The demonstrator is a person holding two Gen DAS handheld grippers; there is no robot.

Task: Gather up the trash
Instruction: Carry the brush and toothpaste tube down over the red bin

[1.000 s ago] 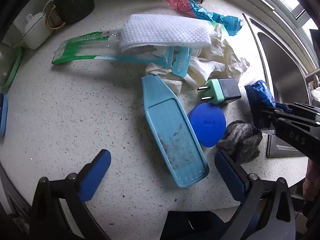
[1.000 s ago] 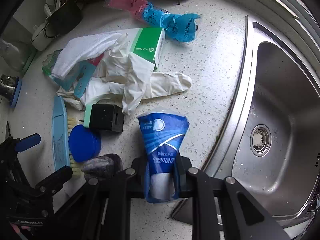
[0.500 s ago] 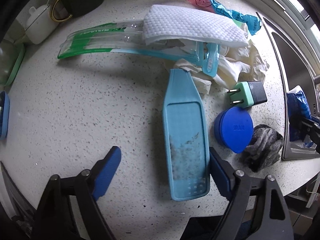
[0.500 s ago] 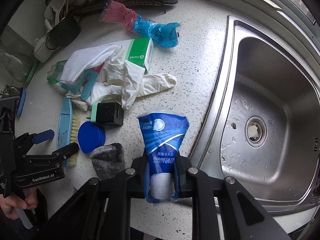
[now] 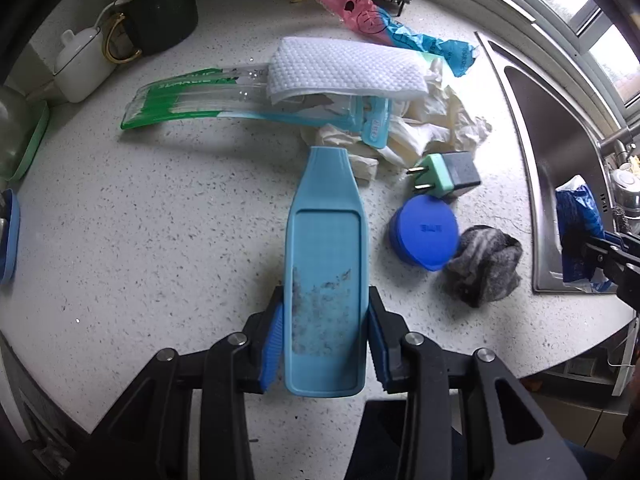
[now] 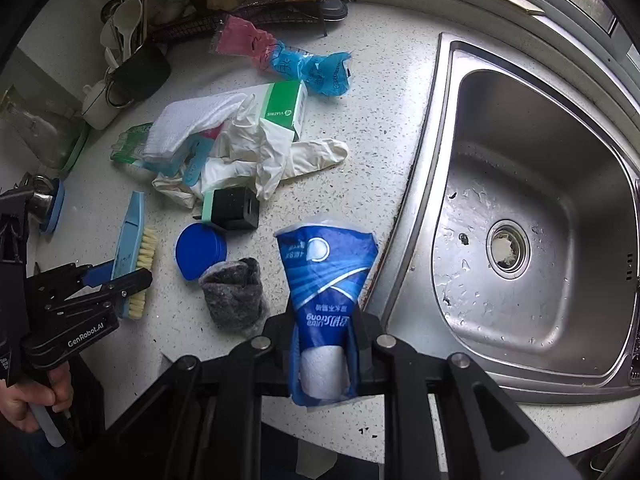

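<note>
Trash lies heaped on the counter (image 5: 140, 240) ahead of both grippers: crumpled gloves (image 6: 276, 156), a white cloth (image 5: 344, 70), a green-and-white box (image 6: 280, 106), pink and blue wrappers (image 6: 280, 54), a plug (image 5: 448, 174), a round blue lid (image 5: 424, 236) and a grey rag (image 5: 484, 268). The left gripper (image 5: 325, 344) is closed down onto the wide end of a light-blue scrub brush (image 5: 326, 264), its blue pads (image 5: 271, 346) pressed to both long sides, bristles facing down. Whether the brush is lifted or resting on the counter is hard to tell from here. The right gripper (image 6: 323, 354) is clamped on a blue tissue packet (image 6: 326, 280), held up in front of it with the sink (image 6: 520, 220) off to its right.

The brush is gripped near one end only, so the long handle ahead could swing or droop and knock the lid and plug just to the gripper's right. The packet is soft film; its squeezed neck may slip through the jaws if tilted.
</note>
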